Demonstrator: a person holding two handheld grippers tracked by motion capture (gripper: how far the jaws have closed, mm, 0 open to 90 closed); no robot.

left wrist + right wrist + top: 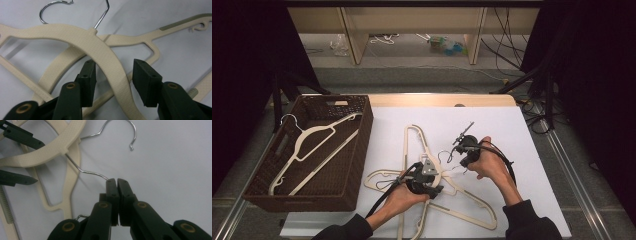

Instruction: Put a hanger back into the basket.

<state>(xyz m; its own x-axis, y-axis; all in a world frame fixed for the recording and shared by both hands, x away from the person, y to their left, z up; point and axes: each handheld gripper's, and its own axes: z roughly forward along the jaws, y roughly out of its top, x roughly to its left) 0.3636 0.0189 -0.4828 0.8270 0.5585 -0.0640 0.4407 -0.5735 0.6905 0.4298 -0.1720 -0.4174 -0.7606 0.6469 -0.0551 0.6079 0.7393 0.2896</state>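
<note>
Open white table [517,135] toward the far and right edges, well clear of the hands; a bare wooden strip along the far rim. Crowded on the left, where a brown woven basket [362,150] overhangs the table's left edge and stands just beside the pile of hangers. Little free room between basket wall and nearest hanger arm.

Three cream hangers crossed in a heap at the table's middle: flat plastic, finely pebbled on the face, curved at the shoulders, with thin chrome wire hooks. Top hanger [100,47] lying across the others, its shoulder running between the left gripper [113,72] tongs. Tongs apart, set either side of that shoulder; left pad close against the plastic, right pad standing clear, so no clamp yet. Pads black, ridged, blocky. An olive non-slip strip [185,22] along the arm of a lower hanger [140,38].

Right gripper [117,182] tongs pressed together on the wire hook [87,171] of the top hanger, the wire entering right at the tips. Another hook [125,130] curling free on the white surface just beyond.

In the basket: one more cream hanger [312,145], same make, leaning slantwise with its hook [289,119] up against the far left corner, one arm resting on the near-right wall. Basket bottom dark.
</note>
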